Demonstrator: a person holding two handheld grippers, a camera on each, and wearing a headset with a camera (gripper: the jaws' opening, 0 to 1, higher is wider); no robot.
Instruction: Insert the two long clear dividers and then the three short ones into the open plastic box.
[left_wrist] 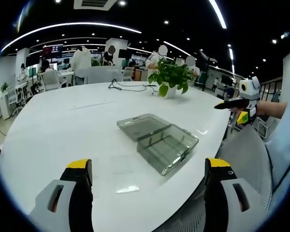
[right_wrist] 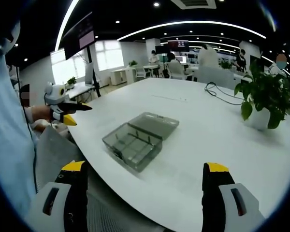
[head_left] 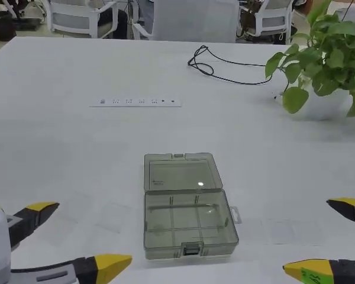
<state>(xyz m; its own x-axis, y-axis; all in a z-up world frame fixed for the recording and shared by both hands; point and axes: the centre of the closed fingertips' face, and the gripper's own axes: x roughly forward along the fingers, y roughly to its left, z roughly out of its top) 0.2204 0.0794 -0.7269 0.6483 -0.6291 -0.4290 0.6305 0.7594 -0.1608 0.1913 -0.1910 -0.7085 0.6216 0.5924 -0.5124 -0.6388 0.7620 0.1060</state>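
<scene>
- Plastic box [head_left: 190,229] sits open on the white table [head_left: 65,148], near the front edge and roughly midway between the two grippers. Its front latch faces the person.
- The lid [head_left: 181,173] is folded back flat on the table behind the base, joined to it along the hinge edge.
- Thin lines cross the smoky-clear base lengthwise and crosswise. I cannot tell whether these are seated dividers or moulded ribs.
- Faint clear flat pieces [head_left: 291,231] lie on the table just right of the box, and another faint patch [head_left: 111,214] lies to its left. They are too pale to identify with confidence.
- Left gripper [head_left: 77,235] hangs low at the near left, well apart from the box. Its yellow-tipped jaws are spread wide and hold nothing.
- Right gripper [head_left: 328,235] is at the near right, also clear of the box, with its jaws spread and empty.
- In the left gripper view the box lies ahead between the spread jaws, and the right gripper is seen off the table edge to the right.
- In the right gripper view the left gripper is held beyond the table's near edge.
- A potted plant [head_left: 328,56] stands at the far right of the table, with a black cable [head_left: 225,66] looped beside it.
- A flush socket strip [head_left: 136,102] is set into the tabletop behind the box.
</scene>
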